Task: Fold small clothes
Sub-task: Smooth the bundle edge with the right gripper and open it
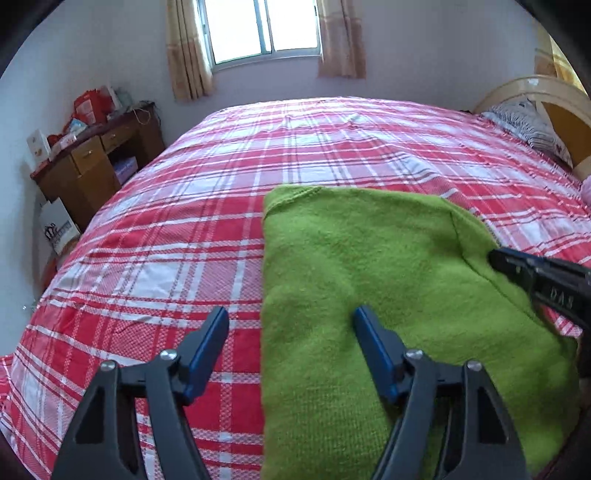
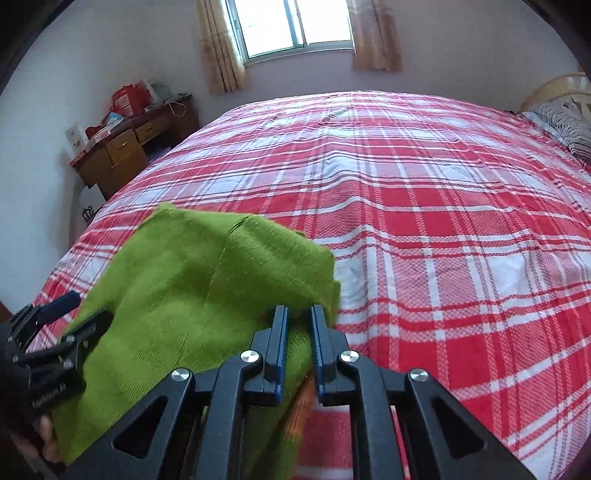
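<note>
A green knitted garment [image 1: 351,258] lies folded into a rectangle on the red plaid bedspread [image 1: 177,229]. My left gripper [image 1: 291,325] is open and hovers over the garment's left edge, one finger over the bedspread and the other over the knit. My right gripper [image 2: 300,321] is shut on a fold of the green garment [image 2: 207,273] at its right side, and lifts that part off the bedspread [image 2: 443,221]. An orange patch [image 2: 301,404] shows under the pinched cloth. The right gripper [image 1: 496,256] also enters the left wrist view from the right.
A wooden desk [image 1: 92,155] with red boxes stands by the wall to the left. A white bag [image 1: 55,229] leans at its foot. A striped pillow [image 1: 528,125] and a curved headboard [image 1: 535,86] are at the far right. A curtained window [image 1: 262,29] faces me.
</note>
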Tool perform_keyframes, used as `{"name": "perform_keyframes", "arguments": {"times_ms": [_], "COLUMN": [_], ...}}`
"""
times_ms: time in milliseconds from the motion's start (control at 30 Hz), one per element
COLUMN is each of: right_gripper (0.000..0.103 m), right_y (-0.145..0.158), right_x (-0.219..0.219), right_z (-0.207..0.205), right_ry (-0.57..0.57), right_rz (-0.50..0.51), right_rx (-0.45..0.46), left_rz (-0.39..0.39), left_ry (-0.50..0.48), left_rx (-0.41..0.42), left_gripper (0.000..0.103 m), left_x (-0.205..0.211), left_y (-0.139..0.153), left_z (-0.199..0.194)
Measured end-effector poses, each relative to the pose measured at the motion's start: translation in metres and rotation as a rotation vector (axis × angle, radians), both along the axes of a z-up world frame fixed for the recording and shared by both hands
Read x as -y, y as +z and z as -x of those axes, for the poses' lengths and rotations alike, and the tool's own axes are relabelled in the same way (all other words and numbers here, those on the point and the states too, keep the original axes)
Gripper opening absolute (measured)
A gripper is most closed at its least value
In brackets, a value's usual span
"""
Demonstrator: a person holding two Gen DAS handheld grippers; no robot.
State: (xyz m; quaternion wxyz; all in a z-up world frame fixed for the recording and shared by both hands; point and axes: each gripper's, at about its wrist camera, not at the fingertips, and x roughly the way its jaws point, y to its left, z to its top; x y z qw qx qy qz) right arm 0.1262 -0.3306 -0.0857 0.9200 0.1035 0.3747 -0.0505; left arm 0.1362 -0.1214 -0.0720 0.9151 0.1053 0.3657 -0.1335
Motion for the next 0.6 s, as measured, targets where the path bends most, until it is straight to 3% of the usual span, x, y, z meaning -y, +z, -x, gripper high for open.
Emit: {"name": "perform_keyframes", "arguments": {"times_ms": [200,300,400,600], "right_gripper": [0.011,0.011,0.011,0.011], "right_y": [-0.004,0.008,0.033,0.042], "right_x": [0.024,0.02,0.012,-0.041], "right_z": [-0.011,-0.001,0.034,0.078], "right_ry": [-0.027,-0.031,-0.048,0.103], "right_rz": [-0.159,-0.118,-0.085,-0.075], "right_rx": [0.009,0.023,0.113,0.124], "left_rz": [-0.064,-0.09,-0.086,-0.091], "left_ry": [0.009,0.009,0.012,0.015], "left_rx": [0.041,0.062,0.058,0.062], "left_gripper": [0.074,0.074,0.074,0.074], "left_x": [0.009,0.01,0.01,0.011], "left_y": [-0.003,-0.003,-0.004,-0.004], "left_z": [0.001,0.002,0.0,-0.001]}}
